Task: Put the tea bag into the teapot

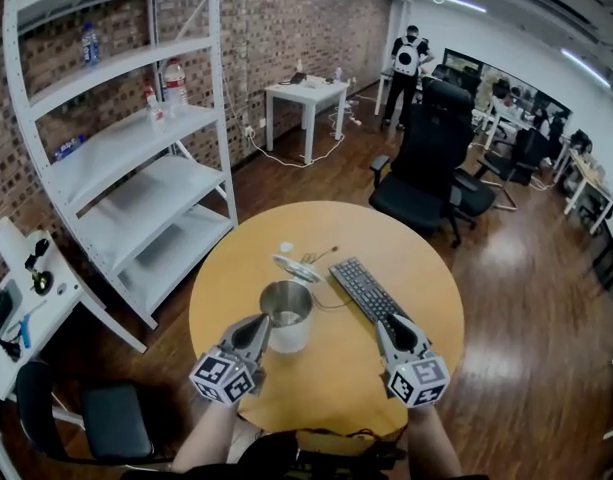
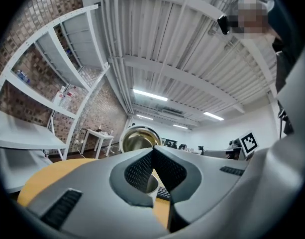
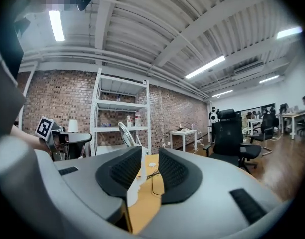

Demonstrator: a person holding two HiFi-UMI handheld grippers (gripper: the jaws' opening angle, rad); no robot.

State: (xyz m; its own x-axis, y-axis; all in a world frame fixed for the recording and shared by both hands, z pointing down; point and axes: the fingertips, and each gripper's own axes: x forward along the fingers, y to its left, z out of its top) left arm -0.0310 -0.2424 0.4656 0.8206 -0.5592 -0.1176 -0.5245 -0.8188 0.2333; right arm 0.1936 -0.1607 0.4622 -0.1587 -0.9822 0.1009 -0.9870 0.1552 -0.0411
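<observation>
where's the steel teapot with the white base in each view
Head view: steel teapot with white base, just below centre.
Left gripper view: its open rim just above the jaws.
Right gripper view: left of centre, partly behind a jaw.
Shared landmark: white shelf rack, in all three.

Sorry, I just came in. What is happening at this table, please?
A person holds a gripper in each hand over a round yellow table. The left gripper, jaws together, is beside the open teapot. The right gripper, jaws apart and empty, is at the near end of the keyboard. The lid lies beyond the teapot. Nothing is held.
</observation>
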